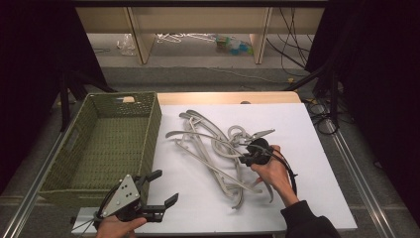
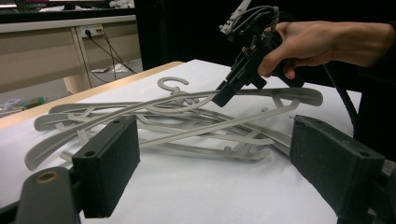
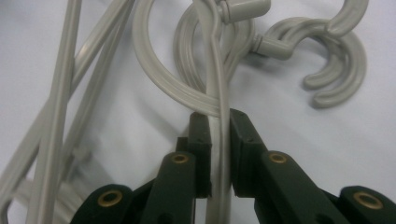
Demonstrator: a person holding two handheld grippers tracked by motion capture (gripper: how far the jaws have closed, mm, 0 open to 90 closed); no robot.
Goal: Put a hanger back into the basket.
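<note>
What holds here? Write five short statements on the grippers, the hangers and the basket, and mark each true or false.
1. The right gripper has a hanger arm between its jaws. True.
2. The left gripper is clamped on a hanger. False: its jaws are wide apart with nothing between them, near the front of the table.
3. The basket holds several hangers. False: no hanger shows in it; the hangers lie in a pile on the white table.
4. The basket stands left of the pile. True.
5. The hangers are black. False: they are pale grey; the gripper jaws are black.
</note>
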